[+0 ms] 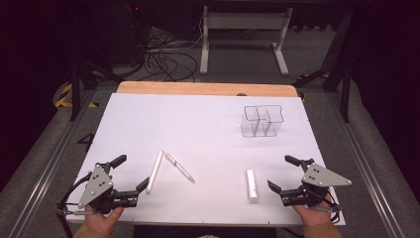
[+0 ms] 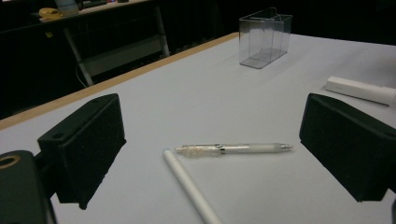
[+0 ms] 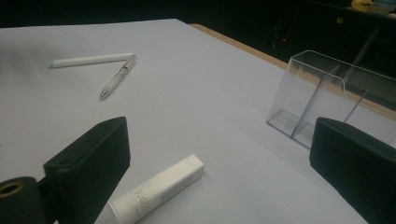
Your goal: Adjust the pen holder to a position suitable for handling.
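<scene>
Pen (image 2: 233, 149) lies between left gripper (image 2: 210, 149) fingers, untouched.

1. The white stick (image 2: 191, 189) runs off the bottom edge of the left gripper view, its near end cut away.
2. The white tube (image 2: 359, 89) is clipped by that view's right edge, its cap end only partly seen.
3. In the right gripper view the left jaw covers the cap end of the white tube (image 3: 159, 188), and the printing on its side is too blurred to read.
4. The clear organizer (image 3: 327, 100) is cropped at the right edge there, and the right jaw hides its near corner.
5. The person's hands are cut off by the bottom edge of the high view.
</scene>
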Demonstrator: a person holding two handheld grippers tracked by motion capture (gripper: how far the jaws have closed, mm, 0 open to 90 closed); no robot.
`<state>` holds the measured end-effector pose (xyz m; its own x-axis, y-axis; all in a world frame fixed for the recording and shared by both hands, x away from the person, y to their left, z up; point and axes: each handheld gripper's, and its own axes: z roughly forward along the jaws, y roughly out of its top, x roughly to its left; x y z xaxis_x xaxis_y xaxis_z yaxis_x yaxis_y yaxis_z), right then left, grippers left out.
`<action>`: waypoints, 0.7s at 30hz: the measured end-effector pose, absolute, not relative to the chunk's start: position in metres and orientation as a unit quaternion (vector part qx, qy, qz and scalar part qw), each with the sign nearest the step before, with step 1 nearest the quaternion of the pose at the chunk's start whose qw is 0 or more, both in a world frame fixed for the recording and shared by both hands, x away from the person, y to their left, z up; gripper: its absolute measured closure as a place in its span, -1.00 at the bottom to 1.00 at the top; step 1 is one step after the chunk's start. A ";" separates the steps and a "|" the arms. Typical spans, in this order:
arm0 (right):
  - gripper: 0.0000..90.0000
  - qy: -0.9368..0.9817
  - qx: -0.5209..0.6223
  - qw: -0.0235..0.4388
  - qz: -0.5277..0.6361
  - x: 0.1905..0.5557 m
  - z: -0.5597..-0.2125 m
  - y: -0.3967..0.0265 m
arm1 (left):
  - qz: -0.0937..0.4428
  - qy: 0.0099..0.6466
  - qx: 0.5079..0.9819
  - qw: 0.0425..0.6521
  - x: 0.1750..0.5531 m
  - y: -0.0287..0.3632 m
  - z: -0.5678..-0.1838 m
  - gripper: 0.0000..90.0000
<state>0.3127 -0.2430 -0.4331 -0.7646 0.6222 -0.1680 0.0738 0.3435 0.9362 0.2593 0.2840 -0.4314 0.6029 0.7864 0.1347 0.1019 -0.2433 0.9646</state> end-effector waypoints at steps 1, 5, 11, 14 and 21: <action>-0.88 0.777 0.224 0.260 0.527 0.313 -0.433 -0.243 | 0.322 0.309 0.719 0.533 0.259 0.284 -0.431 -0.84; -0.86 0.779 0.226 0.257 0.526 0.313 -0.434 -0.243 | 0.324 0.309 0.719 0.531 0.259 0.284 -0.431 -0.83; -0.84 0.781 0.224 0.256 0.524 0.313 -0.434 -0.241 | 0.325 0.308 0.718 0.533 0.258 0.284 -0.431 -0.83; -0.84 0.781 0.221 0.256 0.525 0.314 -0.433 -0.241 | 0.326 0.308 0.718 0.533 0.258 0.284 -0.431 -0.83; -0.84 0.784 0.219 0.256 0.522 0.314 -0.432 -0.240 | 0.331 0.307 0.718 0.530 0.258 0.283 -0.431 -0.83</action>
